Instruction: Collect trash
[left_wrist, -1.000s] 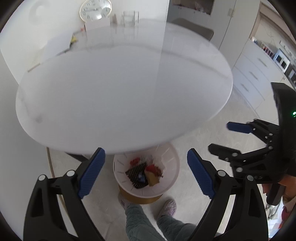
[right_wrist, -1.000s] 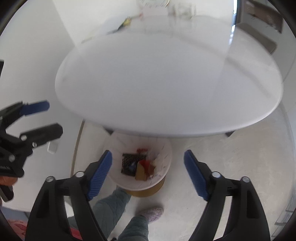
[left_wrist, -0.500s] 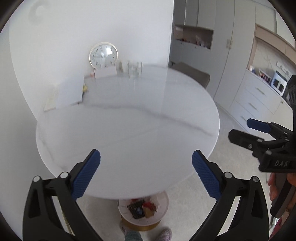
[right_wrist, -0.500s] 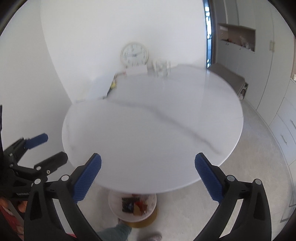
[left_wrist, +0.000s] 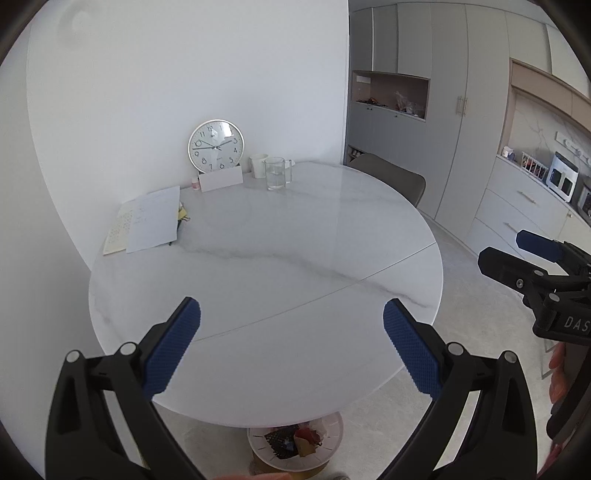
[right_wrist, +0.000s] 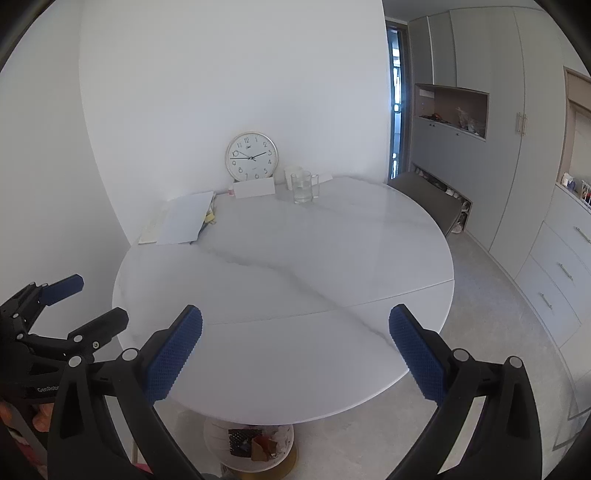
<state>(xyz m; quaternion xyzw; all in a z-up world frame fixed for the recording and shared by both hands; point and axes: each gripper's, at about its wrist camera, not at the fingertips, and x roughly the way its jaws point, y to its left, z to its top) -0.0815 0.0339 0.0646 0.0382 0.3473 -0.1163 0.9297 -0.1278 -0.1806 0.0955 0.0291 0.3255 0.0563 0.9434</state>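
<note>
Both grippers hang over the near edge of the round marble table (left_wrist: 266, 258) with their jaws spread wide and nothing between the blue pads. The left gripper (left_wrist: 291, 347) and the right gripper (right_wrist: 295, 350) have each just been opening further, and in both wrist views only bare tabletop shows in the gap.

The trash (left_wrist: 295, 441) sits below and behind the jaws, in a white bin (left_wrist: 332, 428) on the floor under the table's near rim. It is a loose heap of crumpled wrappers: a dark patterned packet, a red scrap, something tan like card, and pale tissue-like bits (right_wrist: 280, 434) beside them. By the look of it, the collecting is done or close to it (no stray litter shows on the part of the table ahead of the jaws).

Judged from its look, this stuff is very light, soft and crushable, with slick foil or plastic faces that would slide between pads. A pinch across a folded ridge or bunched corner should hold better than a flat face, and little squeeze is called for.

Ahead of the jaws, at the far side of the table, stand a wall clock (left_wrist: 216, 151) propped up, a glass mug (left_wrist: 276, 173) with water, a white cup (left_wrist: 258, 165) and a stack of papers (left_wrist: 147, 221). None of these looks like rubbish; the glass is fragile and best left alone.
</note>
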